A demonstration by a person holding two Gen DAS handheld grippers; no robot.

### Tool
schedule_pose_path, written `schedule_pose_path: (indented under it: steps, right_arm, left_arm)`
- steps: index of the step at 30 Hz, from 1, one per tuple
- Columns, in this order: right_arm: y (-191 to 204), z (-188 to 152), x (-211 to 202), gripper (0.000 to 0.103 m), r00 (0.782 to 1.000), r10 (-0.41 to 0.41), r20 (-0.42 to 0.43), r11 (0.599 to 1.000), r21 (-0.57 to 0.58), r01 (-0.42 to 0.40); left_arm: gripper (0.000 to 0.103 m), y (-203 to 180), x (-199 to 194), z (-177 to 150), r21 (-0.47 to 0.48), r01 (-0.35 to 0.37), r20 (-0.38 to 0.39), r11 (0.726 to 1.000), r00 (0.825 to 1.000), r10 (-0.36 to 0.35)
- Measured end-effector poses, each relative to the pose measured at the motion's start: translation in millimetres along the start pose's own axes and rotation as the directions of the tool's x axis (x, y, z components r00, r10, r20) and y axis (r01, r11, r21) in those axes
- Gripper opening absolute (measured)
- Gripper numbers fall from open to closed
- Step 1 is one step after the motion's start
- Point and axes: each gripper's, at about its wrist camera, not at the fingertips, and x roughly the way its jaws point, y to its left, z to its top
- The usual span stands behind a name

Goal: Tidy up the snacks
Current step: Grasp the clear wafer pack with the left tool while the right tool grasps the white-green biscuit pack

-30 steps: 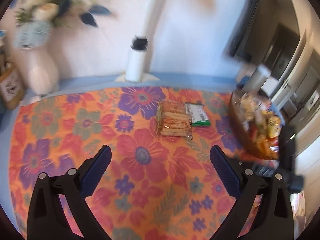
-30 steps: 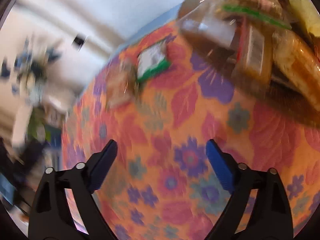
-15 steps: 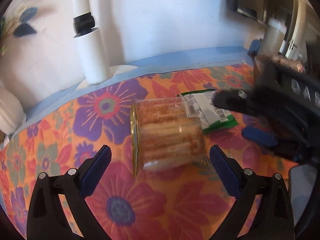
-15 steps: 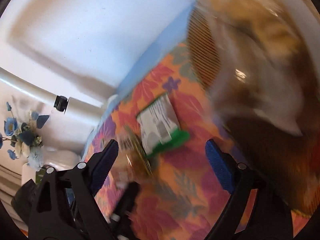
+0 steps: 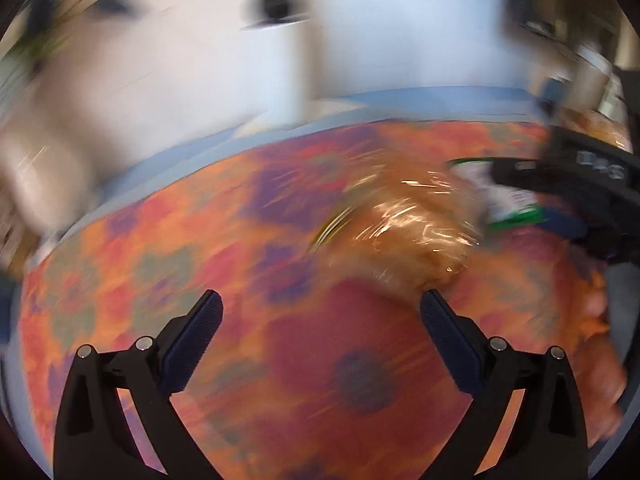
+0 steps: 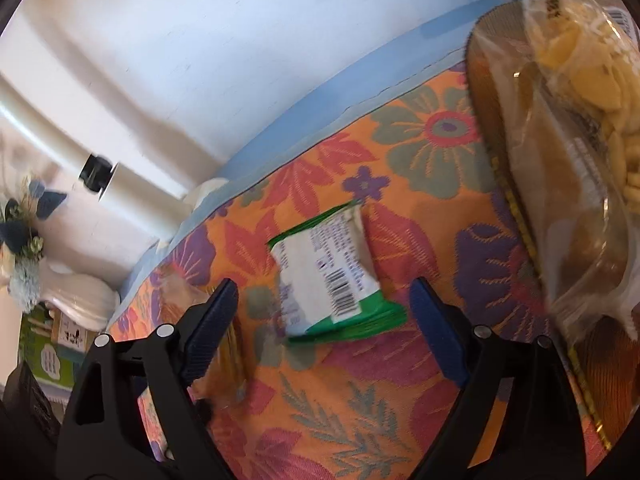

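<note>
Floral cloth (image 6: pixel 360 412) | basket (image 6: pixel 492 92) right of green packet (image 6: pixel 332 280) | both claws wide, empty

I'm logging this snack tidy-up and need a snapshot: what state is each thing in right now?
Left claw: open, empty, above the cloth.
Right claw: open, empty, green packet just ahead of its fingers.
Green packet: lying flat on the flowered cloth, barcode side up, sealed.
Clear cracker pack: lying on the cloth, ungrasped, blurred.
Snack basket: upright, piled with bagged snacks.
</note>
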Motion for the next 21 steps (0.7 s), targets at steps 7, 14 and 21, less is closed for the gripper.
schedule_pose_path:
  steps: [7, 14, 21]
  right_arm:
    - [13.5, 10.2, 19.5, 0.088, 0.997, -0.068, 0.025, 0.994, -0.081, 0.07]
    - [25.2, 3.7, 27.1, 0.075, 0.983, -0.168, 0.08, 0.957, -0.225, 0.182]
    - [2.1, 9.7, 21.3, 0.061, 0.992, -0.094, 0.084, 0.981, -0.163, 0.107]
  left_arm:
    - [0.098, 37.0, -33.8, -7.3, -0.157, 0.149, 0.069, 0.976, 0.988, -0.14]
    - [0.098, -17.5, -1.8, 22.7, -0.115, 0.218, 0.022, 0.969, 0.976, -0.217]
    - [0.098, -29.4, 6.6, 29.1, -0.118, 0.266, 0.067, 0.957, 0.963, -0.259]
